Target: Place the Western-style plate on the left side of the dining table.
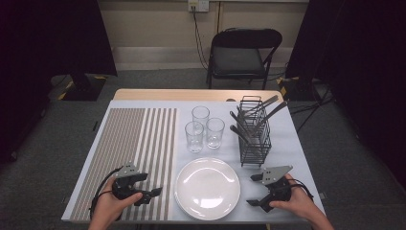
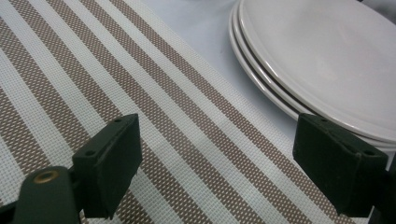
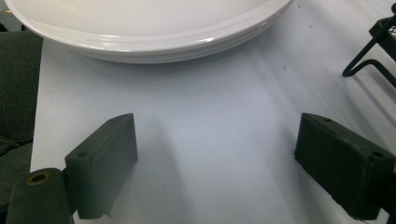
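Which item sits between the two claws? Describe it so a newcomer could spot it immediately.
Start at the striped placemat covering the table's left half. Just right of it, at the near edge, lies a stack of white plates, below three glasses. It is the round, flat, white item; the glasses are clear and upright, the cutlery rack black wire.

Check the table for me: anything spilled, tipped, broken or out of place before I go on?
Nothing stands out. The stacked plates sit evenly, the three glasses stand upright and look empty, and the wire caddy is upright with its cutlery leaning inside. The striped placemat lies flat. Both grippers, left and right, are open and empty.
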